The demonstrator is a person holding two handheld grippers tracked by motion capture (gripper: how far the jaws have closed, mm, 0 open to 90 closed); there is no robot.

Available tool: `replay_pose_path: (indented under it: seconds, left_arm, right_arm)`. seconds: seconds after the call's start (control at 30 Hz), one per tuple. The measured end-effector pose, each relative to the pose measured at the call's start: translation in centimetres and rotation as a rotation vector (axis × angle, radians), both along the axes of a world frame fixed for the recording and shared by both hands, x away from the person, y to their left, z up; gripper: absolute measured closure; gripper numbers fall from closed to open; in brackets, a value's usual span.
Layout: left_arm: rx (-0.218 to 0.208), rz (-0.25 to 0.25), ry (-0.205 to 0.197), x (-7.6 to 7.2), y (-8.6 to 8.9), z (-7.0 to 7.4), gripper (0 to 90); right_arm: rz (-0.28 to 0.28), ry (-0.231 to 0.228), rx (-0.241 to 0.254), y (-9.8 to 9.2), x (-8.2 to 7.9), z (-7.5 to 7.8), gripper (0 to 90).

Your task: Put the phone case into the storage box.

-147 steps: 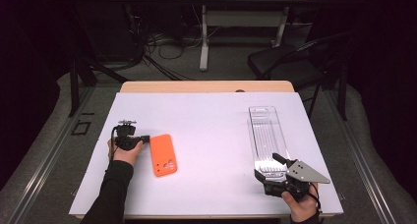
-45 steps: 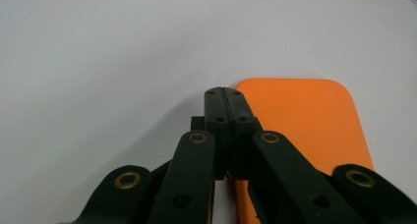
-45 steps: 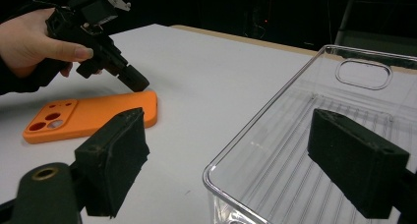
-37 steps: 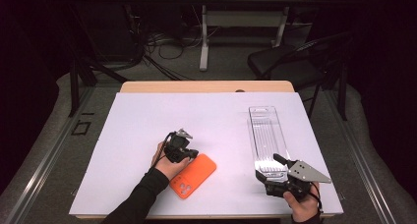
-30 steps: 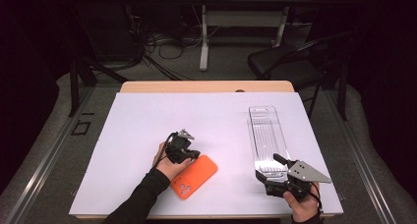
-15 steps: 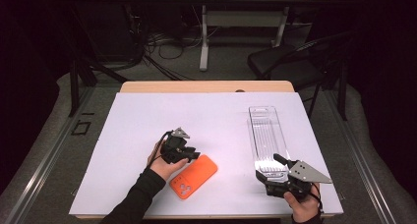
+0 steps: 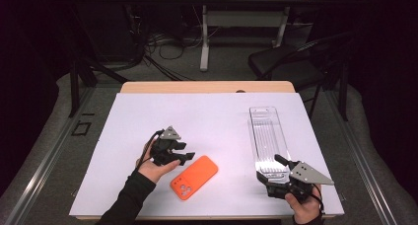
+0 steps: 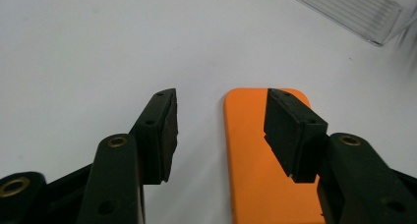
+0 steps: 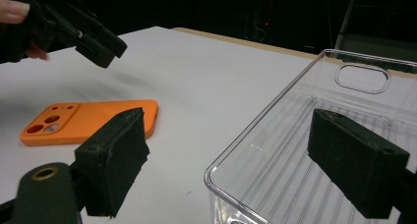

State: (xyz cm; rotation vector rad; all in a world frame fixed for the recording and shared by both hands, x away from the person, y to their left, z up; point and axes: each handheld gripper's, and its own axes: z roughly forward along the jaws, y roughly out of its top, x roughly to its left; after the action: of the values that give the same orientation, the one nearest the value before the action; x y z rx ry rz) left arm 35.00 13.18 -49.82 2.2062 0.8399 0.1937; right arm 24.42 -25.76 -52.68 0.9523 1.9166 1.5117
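While the left tongs (image 7: 186, 157), empty, have just been opening above the orange phone case (image 7: 194, 177) at lower centre, the right tongs (image 7: 272, 171) straddle the clear tray's (image 7: 268, 136) near wall, apart. Best to lift clear without nudging the case.

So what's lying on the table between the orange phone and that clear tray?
Nothing: in the high view only bare white table separates the phone from the tray.

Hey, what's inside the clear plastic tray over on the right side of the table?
Nothing: the clear tray shows just its ribbed floor. Its near end is covered in the high view by the right gripper, though the right gripper view shows bare ribs there too.
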Motion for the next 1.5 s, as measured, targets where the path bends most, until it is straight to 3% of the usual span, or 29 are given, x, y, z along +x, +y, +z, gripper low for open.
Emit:
replay_pose_path:
  seconds: [0.07, 0.3, 0.4, 0.43, 0.57, 0.67, 0.8, 1.0, 1.37, 1.5]
  left_arm:
    - [0.017, 0.02, -0.009, -0.3, 0.1, 0.4, 42.7]
    - [0.027, 0.057, 0.074, -1.2, 1.3, 0.6, 28.6]
    - [0.021, 0.062, 0.096, -1.3, 1.7, 0.8, 22.9]
    - [0.007, 0.066, 0.123, -1.4, 2.2, 1.3, 20.7]
    - [-0.009, 0.052, 0.151, -1.8, 2.7, 2.4, 15.4]
    - [0.002, 0.03, 0.162, -2.2, 2.6, 3.2, 15.0]
    - [0.034, -0.014, 0.175, -2.5, 2.2, 3.6, 5.3]
    - [0.045, -0.009, 0.22, -2.1, 1.3, 3.7, 4.6]
    - [0.143, -0.061, 0.263, -1.4, -0.9, 3.1, 4.6]
    - [0.228, -0.06, 0.3, -1.0, -1.8, 2.4, 4.7]
  right_arm:
    - [-0.001, 0.003, 0.003, 0.0, 0.0, 0.0, 14.1]
    - [0.002, 0.009, -0.015, 0.2, -0.1, 0.0, 14.1]
    - [0.002, 0.008, -0.014, 0.2, -0.1, 0.0, 14.1]
    - [0.001, 0.008, -0.014, 0.3, -0.1, 0.0, 14.1]
    - [0.002, 0.009, -0.013, 0.3, -0.1, 0.0, 14.1]
    - [0.004, 0.013, -0.011, 0.3, -0.1, -0.1, 14.1]
    - [0.003, 0.013, -0.01, 0.3, -0.1, -0.1, 14.1]
    - [-0.004, 0.015, -0.005, 0.3, 0.0, -0.1, 14.1]
    - [-0.004, 0.014, -0.008, 0.3, 0.0, -0.2, 14.1]
    - [-0.003, 0.014, -0.01, 0.3, 0.0, -0.2, 14.1]
